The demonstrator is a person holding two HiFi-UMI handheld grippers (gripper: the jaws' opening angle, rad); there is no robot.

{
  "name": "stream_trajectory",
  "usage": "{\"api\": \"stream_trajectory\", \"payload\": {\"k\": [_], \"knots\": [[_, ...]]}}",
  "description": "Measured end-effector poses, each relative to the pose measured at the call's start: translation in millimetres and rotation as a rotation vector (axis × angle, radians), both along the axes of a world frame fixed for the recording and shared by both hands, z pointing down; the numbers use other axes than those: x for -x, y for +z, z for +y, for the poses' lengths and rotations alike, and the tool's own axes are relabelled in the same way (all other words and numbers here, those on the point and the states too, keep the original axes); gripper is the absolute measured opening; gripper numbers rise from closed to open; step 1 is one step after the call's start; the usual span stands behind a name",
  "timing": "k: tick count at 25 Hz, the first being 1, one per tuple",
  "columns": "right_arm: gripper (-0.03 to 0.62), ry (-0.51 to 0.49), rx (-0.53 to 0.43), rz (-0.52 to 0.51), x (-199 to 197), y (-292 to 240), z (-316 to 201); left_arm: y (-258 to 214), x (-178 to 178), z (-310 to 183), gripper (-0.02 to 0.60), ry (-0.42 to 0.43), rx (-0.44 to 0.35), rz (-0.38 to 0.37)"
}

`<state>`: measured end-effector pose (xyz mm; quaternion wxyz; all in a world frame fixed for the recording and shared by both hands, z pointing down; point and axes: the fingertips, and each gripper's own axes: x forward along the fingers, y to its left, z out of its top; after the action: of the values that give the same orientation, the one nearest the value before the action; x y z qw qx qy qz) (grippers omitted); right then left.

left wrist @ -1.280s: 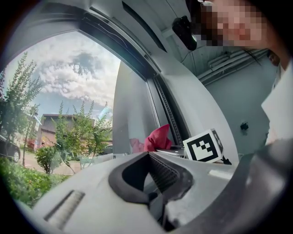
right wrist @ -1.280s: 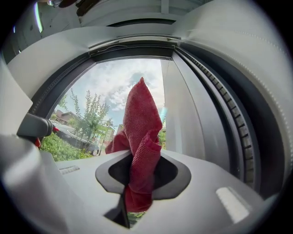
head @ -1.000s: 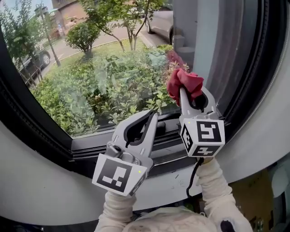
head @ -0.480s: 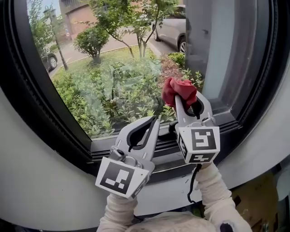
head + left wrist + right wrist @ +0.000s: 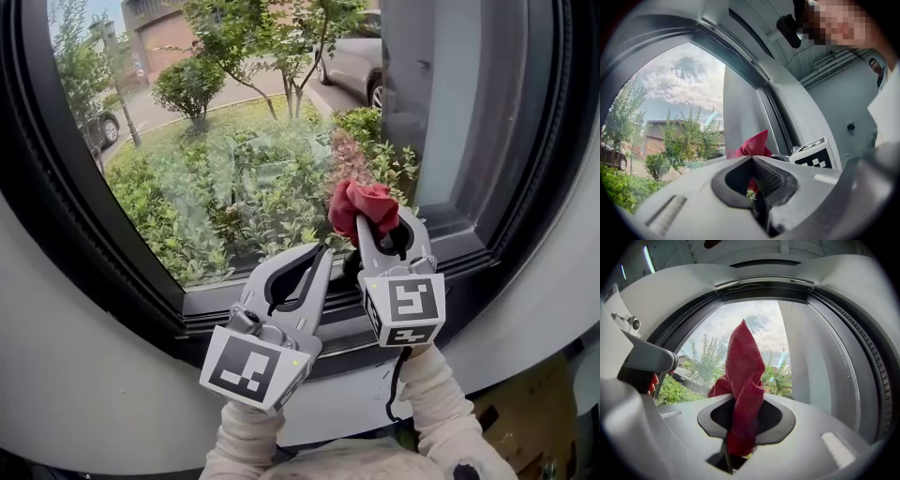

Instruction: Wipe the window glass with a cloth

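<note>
Facing window glass (image 5: 234, 159), right gripper (image 5: 382, 223) jaws clamp a red cloth (image 5: 361, 202); left gripper (image 5: 322, 255) jaws sit together, empty.

Daylight only, all of it coming through the dark-framed window glass (image 5: 234, 141). Outdoors is bright, and the cloudy sky (image 5: 679, 79) is near clipping in both gripper views. Interior is backlit: the curved white wall under the sill (image 5: 84, 375) sits in soft shade with no hard shadows. In the head view, faint pale reflections smear the pane over the green shrubs (image 5: 187, 216). Heavy fisheye everywhere: the frame bows, and both gripper views have black vignette corners. The crumpled red terry cloth (image 5: 743, 380) is sharp and saturated, its lower folds in shade. The grey plastic left gripper (image 5: 753, 159) is soft, too close to the lens. No motion blur.
</note>
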<state>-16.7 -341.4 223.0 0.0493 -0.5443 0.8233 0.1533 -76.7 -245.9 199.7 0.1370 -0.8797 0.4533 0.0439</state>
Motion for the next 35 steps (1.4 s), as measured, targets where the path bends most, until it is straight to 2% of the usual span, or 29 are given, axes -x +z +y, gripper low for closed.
{"api": "stream_trajectory", "payload": {"k": [5, 13, 22, 30, 35], "knots": [[0.123, 0.016, -0.014, 0.02, -29, -4, -9, 3, -22, -8, 0.0, -0.004, 0.012, -0.007], [0.123, 0.071, 0.002, -0.048, -121, -5, -34, 4, -86, -25, 0.0, 0.036, 0.001, -0.021], [0.124, 0.142, 0.003, -0.059, -204, -12, -54, -3, -145, -41, 0.0, 0.059, -0.006, -0.027], [0.118, 0.164, -0.021, -0.072, -215, -4, -55, -4, -160, -46, 0.0, 0.058, -0.014, -0.037], [0.118, 0.153, 0.033, -0.115, -215, 28, -52, -1, -151, -43, 0.0, 0.042, -0.008, -0.038]]}}
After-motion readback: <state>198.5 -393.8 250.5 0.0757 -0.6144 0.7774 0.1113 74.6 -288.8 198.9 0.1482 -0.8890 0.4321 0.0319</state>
